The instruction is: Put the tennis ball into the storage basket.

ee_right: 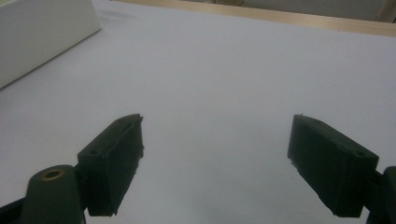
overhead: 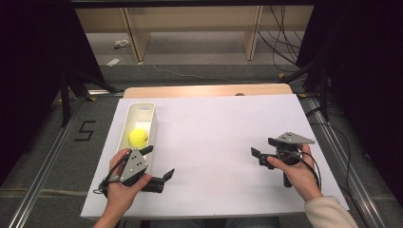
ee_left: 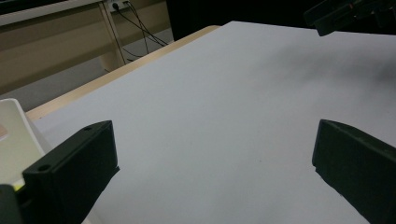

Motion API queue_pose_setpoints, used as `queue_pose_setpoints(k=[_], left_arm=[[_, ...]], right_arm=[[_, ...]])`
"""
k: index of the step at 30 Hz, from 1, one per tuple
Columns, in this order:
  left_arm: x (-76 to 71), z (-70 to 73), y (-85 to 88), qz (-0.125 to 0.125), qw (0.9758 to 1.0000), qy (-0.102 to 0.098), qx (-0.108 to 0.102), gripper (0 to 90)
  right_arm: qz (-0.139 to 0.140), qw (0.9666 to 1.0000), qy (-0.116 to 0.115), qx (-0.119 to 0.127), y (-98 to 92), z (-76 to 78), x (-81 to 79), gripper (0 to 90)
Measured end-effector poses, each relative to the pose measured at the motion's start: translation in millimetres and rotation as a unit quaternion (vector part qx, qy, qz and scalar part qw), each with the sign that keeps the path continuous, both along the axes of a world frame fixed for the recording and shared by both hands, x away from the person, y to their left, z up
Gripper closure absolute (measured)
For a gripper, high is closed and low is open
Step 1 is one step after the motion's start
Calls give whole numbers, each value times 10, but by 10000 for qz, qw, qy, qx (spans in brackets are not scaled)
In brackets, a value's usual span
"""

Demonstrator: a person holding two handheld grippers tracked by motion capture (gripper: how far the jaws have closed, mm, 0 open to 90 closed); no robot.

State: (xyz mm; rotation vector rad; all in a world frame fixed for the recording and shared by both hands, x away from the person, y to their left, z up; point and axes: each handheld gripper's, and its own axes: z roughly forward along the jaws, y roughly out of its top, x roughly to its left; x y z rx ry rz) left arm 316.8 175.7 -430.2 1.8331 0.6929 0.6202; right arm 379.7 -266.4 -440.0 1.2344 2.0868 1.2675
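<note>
A yellow ball (overhead: pixel 138 137) lies inside a long white bin (overhead: pixel 152 120) on the left side of the white table sheet (overhead: pixel 214 128). My left gripper (overhead: pixel 159 162) is just in front of the bin's near end, held by a hand, jaws wide apart with nothing between them (ee_left: pixel 215 168). The bin's corner (ee_left: pixel 14 135) shows at the left edge of the left gripper view. My right gripper (overhead: pixel 264 147) hovers over the right part of the sheet, jaws open and empty (ee_right: pixel 215 158). The bin's side wall (ee_right: pixel 42 32) stands far off in the right gripper view.
A wooden table edge (overhead: pixel 204 90) runs along the far side of the sheet. Beyond it are shelf legs and cables on the floor (overhead: pixel 280 42). Dark stands flank the table at both sides. The right gripper (ee_left: pixel 341 14) appears top right in the left gripper view.
</note>
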Motion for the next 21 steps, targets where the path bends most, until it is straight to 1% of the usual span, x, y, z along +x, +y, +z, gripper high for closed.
queue_pose_setpoints(k=[5,6,21], left_arm=[[0,0,0,3,10000,0,4,0],[0,0,0,0,10000,1,1,0],[1,1,3,11,10000,2,-7,0]], right_arm=[[0,10000,-27,-15,-41,5,-38,189],[-8,10000,3,-4,-47,6,-47,188],[-79,10000,21,-7,-153,-15,-142,187]])
